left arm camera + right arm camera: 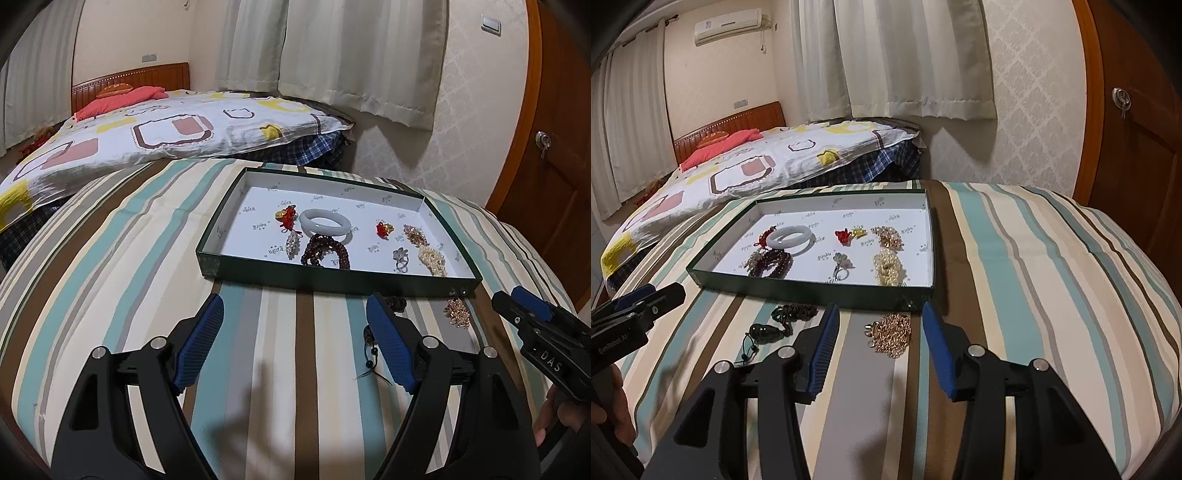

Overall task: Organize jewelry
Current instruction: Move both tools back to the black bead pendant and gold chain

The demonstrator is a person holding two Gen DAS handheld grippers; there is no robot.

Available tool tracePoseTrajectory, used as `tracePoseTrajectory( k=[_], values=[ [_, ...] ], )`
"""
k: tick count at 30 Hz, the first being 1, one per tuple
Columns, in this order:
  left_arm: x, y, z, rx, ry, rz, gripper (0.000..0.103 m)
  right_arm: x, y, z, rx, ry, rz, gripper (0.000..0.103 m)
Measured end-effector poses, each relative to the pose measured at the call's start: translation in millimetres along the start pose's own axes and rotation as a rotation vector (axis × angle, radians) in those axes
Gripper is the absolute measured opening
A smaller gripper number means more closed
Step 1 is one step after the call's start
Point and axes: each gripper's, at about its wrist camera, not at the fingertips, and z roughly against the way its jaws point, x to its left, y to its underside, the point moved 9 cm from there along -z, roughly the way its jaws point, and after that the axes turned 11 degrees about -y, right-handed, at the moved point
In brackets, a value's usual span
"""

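Gold chain (892,334) between hand-held gripper (877,354) fingers

even indoor light | soft shadows | fisheye edges | hand perhaps motion-blurred

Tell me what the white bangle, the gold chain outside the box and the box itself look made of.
White bangle: likely jade or glass; smooth, glossy, milky. Gold chain: gold-colored metal links that glint, plating or solid unclear. Box: probably cardboard, thin dark green walls, white printed lining.
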Motion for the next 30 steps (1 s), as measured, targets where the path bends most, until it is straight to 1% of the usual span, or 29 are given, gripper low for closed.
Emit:
tracePoseTrajectory(
  k=[14,30],
  values=[
    [-3.8,9.3,-15.9,0.034,0.0,-0.009,0.078,-4.8,10.6,-22.0,0.067,0.006,-0.011,0.047],
    [-10.8,17.0,-39.5,0.093,0.008,-0.016,0.078,-20.9,20.3,-60.4,0.205,0.029,-0.036,0.047]
  ],
)
